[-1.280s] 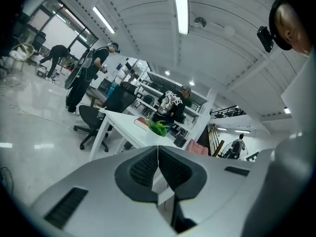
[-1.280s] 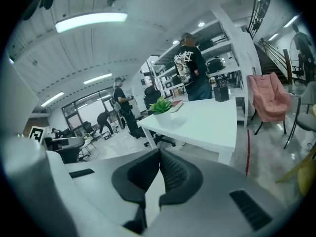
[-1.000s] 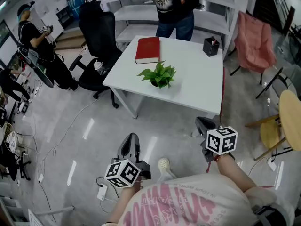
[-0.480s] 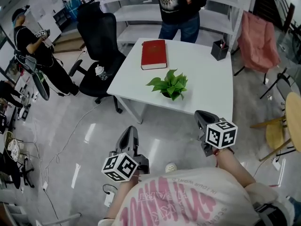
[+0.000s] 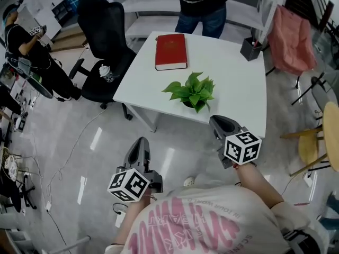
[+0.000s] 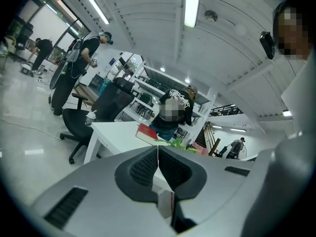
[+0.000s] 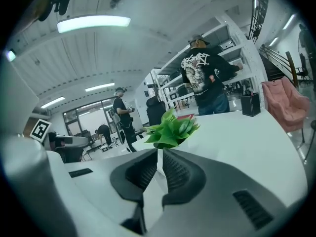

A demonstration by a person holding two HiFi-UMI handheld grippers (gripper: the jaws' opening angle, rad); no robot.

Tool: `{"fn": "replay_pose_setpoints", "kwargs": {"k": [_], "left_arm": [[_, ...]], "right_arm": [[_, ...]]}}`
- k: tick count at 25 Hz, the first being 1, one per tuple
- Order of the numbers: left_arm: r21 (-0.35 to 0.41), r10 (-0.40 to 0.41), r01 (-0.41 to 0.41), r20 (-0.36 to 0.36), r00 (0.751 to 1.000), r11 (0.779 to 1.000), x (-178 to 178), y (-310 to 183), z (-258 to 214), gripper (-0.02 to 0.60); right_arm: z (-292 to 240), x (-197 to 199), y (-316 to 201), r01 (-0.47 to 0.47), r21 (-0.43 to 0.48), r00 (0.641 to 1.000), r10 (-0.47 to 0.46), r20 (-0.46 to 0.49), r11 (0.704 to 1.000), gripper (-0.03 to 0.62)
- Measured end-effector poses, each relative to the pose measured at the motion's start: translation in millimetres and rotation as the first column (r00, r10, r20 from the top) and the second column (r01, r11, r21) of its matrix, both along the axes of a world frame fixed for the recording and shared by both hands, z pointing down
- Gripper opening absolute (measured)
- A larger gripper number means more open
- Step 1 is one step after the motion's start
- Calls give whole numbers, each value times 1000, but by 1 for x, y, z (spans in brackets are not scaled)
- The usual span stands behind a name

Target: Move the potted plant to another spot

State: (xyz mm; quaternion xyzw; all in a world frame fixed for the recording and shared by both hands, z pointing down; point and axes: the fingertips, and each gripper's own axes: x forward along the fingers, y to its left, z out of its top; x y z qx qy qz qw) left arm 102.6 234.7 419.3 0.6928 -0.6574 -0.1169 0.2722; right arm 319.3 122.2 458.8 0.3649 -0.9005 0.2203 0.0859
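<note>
The potted plant (image 5: pixel 190 91), a small green leafy one, stands on the white table (image 5: pixel 238 97) near its front edge. In the right gripper view the plant (image 7: pixel 170 127) rises just beyond the jaw tips. My right gripper (image 5: pixel 217 121) hovers at the table's front edge, short of the plant. Its jaws are opening from shut, with only a thin slit and nothing between them (image 7: pixel 160 152). My left gripper (image 5: pixel 140 144) is over the floor, left of and below the table, shut and empty (image 6: pixel 158 147). From the left gripper view the plant (image 6: pixel 180 143) shows only as leaf tips.
A red book (image 5: pixel 170 51) lies at the table's far left, a black pen holder (image 5: pixel 250 49) at its far right. A person (image 5: pixel 201 4) stands behind the table. A black office chair (image 5: pixel 103 41) is at left, a pink chair (image 5: pixel 288 33) at right. Cables run across the floor.
Both grippers have moved forward toward the table. The right one now reaches its front edge near the plant, and the table and plant look closer.
</note>
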Motion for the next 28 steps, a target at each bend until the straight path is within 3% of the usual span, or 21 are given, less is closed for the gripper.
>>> {"fn": "replay_pose_setpoints", "kwargs": {"k": [5, 9, 12, 15, 23, 28], "left_arm": [[-36, -18, 17, -18, 1000, 999, -6, 2, 14, 25], [-62, -46, 44, -30, 998, 997, -12, 2, 24, 25], [-81, -65, 62, -41, 997, 995, -13, 3, 31, 25], [-101, -83, 78, -45, 996, 992, -13, 6, 40, 25], [-135, -143, 136, -38, 989, 981, -22, 14, 47, 25], [-147, -163, 158, -20, 986, 976, -27, 16, 48, 25]], "right_arm": [[13, -12, -1, 27, -18, 1000, -27, -15, 999, 73], [23, -17, -2, 53, -31, 998, -54, -30, 998, 182], [30, -22, -4, 81, -27, 995, -82, -51, 996, 300], [39, -25, -9, 93, -28, 992, -95, -82, 995, 360], [49, -33, -33, 55, 0, 992, -54, -118, 999, 582], [48, -39, -52, 9, 46, 994, -4, -108, 999, 598]]}}
